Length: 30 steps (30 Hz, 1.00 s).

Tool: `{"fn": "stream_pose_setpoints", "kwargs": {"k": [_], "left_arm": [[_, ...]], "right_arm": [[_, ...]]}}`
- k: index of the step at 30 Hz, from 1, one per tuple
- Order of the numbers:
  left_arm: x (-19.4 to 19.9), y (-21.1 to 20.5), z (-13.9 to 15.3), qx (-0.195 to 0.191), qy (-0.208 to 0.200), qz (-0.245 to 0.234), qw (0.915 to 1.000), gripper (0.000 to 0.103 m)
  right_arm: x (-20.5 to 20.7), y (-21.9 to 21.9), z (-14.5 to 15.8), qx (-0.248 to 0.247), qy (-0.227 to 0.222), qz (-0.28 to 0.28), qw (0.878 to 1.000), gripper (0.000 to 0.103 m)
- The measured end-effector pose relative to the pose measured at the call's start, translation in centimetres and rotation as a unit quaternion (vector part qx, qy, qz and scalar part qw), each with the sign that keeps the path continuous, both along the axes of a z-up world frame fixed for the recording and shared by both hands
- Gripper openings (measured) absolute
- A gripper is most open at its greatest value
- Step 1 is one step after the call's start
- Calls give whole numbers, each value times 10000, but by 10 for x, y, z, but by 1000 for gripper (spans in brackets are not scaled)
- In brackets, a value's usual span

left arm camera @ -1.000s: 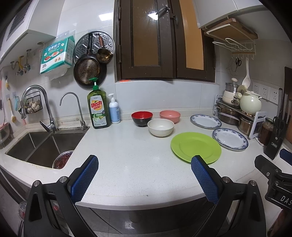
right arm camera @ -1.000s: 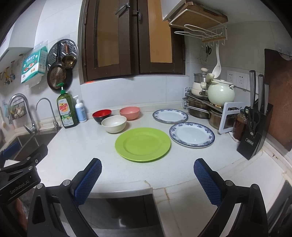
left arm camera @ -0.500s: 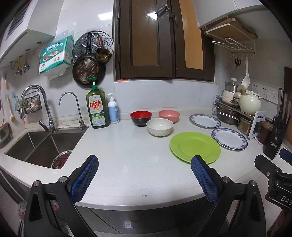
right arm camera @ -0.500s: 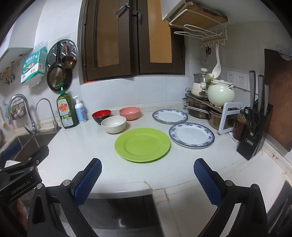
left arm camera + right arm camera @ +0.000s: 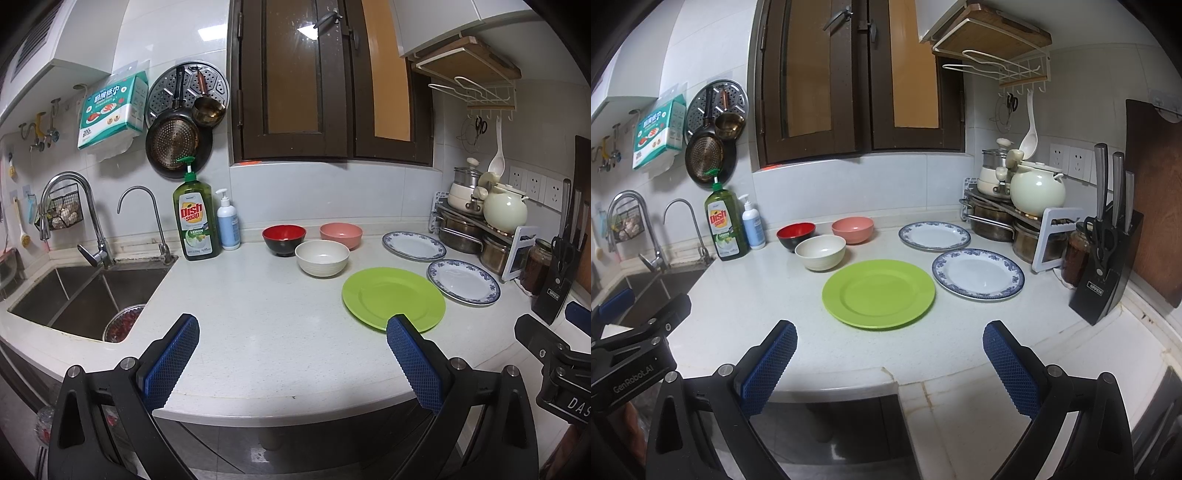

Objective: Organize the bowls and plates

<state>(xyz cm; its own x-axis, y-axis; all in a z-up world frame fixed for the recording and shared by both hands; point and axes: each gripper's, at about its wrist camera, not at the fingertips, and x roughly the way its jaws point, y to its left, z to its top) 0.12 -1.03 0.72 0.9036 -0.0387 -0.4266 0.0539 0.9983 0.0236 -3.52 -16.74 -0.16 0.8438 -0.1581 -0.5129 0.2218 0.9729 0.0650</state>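
A white speckled countertop (image 5: 258, 325) is seen from two cameras held at its front edge, and it fills most of both views. A steel sink (image 5: 85, 291) is set into the counter at the far left, with two taps behind it. A dark wooden window (image 5: 857, 81) is fixed in the tiled wall behind the counter.

The left gripper (image 5: 291, 354) is held over the front edge of the counter; its blue-padded jaws are spread wide and nothing is held between them. The right gripper (image 5: 890, 362) is held the same way further right, jaws spread wide and empty.

A green plate (image 5: 879, 293) is laid flat near the middle of the counter. Two blue-rimmed plates are laid to its right: the nearer plate (image 5: 978, 274) just beside it, and the farther plate (image 5: 934, 235) behind that, near a pot rack (image 5: 1008, 218).

Three bowls are grouped behind the green plate, upright and close together. A cream bowl (image 5: 820, 252) is placed nearest the front, a red and black bowl (image 5: 796, 235) behind it to the left, and a pink bowl (image 5: 853, 229) behind it to the right.

A green dish soap bottle (image 5: 197, 218) and a smaller white pump bottle (image 5: 227, 220) are stood against the wall between sink and bowls. A black knife block (image 5: 1108, 258) is stood at the far right.
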Motion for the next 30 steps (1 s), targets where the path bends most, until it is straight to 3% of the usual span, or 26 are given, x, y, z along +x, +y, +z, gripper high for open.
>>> {"fn": "stream_pose_setpoints", "kwargs": {"k": [20, 30], "left_arm": [[11, -4, -6, -66, 218, -105, 9997, 103], [57, -9, -7, -107, 374, -425, 9983, 103]], "right_arm": [[6, -3, -5, -5, 146, 12, 9999, 102], [32, -13, -15, 220, 213, -267, 9992, 102]]}}
